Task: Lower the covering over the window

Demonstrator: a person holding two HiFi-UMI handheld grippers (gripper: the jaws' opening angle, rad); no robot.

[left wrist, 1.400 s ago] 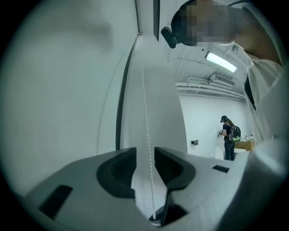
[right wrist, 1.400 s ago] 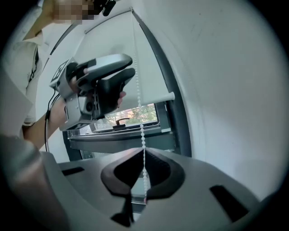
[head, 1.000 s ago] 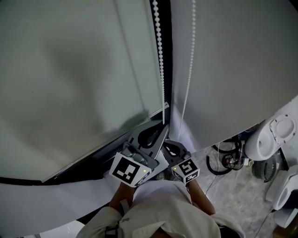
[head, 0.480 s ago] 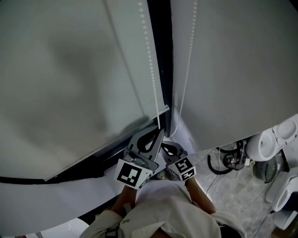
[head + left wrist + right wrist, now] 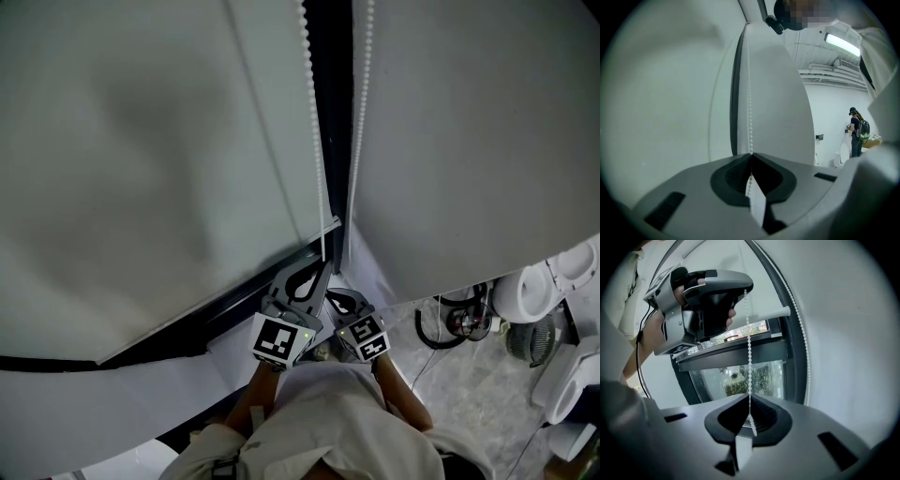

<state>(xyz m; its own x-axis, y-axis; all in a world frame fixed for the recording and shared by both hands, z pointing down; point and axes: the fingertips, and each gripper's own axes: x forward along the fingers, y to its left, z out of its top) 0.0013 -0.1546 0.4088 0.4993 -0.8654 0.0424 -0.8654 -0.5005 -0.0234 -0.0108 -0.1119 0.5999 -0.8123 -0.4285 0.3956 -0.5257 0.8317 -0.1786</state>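
One bead chain [image 5: 319, 187], top cut off, pinched by jaws

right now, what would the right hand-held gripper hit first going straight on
Likely the window: its dark frame or the glass below; depth is unclear. The hand-held gripper is shut on the chain.
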